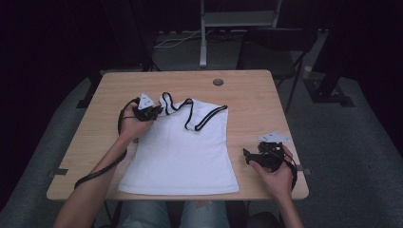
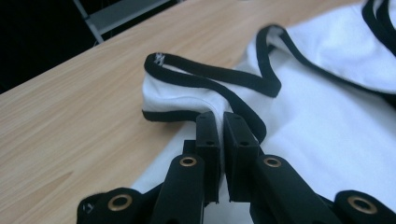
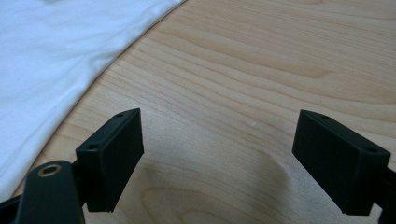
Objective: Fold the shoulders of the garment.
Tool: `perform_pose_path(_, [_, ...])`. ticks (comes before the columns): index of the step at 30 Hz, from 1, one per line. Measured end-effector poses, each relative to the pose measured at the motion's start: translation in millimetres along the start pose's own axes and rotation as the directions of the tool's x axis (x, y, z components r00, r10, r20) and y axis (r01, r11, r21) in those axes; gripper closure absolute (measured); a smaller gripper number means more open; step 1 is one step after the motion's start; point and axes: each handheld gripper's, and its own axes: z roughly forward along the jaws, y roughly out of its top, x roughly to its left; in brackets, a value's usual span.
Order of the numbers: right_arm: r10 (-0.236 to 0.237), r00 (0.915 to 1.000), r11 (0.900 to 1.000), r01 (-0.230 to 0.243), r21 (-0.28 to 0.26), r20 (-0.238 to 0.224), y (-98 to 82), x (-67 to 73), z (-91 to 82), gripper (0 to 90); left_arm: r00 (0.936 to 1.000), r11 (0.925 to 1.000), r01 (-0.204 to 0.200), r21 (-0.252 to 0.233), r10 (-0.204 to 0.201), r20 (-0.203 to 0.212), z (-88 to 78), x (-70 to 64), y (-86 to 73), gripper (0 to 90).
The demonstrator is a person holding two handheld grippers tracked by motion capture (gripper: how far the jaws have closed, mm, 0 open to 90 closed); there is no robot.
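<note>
A white sleeveless top (image 1: 183, 152) with black trim lies flat on the wooden table (image 1: 247, 92), hem toward the person. My left gripper (image 1: 157, 111) is at the garment's upper left corner, shut on the white fabric by the black-edged strap (image 2: 210, 77); in the left gripper view the cloth (image 2: 299, 121) is pinched between the two pads. The strap is pulled out to the left and bunched. My right gripper (image 1: 247, 156) hovers over bare wood just right of the top's side edge (image 3: 56, 74), open, with nothing between its fingers (image 3: 114, 154).
A small round grey disc (image 1: 218, 82) sits near the table's far edge. Beyond the table stand a metal frame (image 1: 204, 33) and a dark chair (image 1: 275, 47). Bare wood lies to the left and right of the garment.
</note>
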Motion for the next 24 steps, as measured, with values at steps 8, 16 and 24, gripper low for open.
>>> perform_pose_path(8, [-0.004, 1.0, 1.0, 0.004, 0.004, 0.003, 0.1, 0.5, 0.2, 15.9, 0.9969, 0.9982, -0.056, 0.021, 0.054, 0.057, -12.9, -11.0, -6.6, 82.6])
perform_pose_path(16, [-0.01, 0.9999, 1.0, 0.01, 0.006, 0.003, 0.8, 1.9, 1.0, 15.9, 0.991, 0.997, -0.071, 0.032, 0.067, 0.116, -23.6, -15.1, -15.1, 78.1])
perform_pose_path(24, [-0.01, 1.0, 1.0, 0.01, 0.015, 0.0, 1.2, 2.1, 2.0, 15.9, 0.9878, 0.9998, -0.018, -0.004, 0.019, 0.155, -38.0, 0.2, 3.3, 62.0])
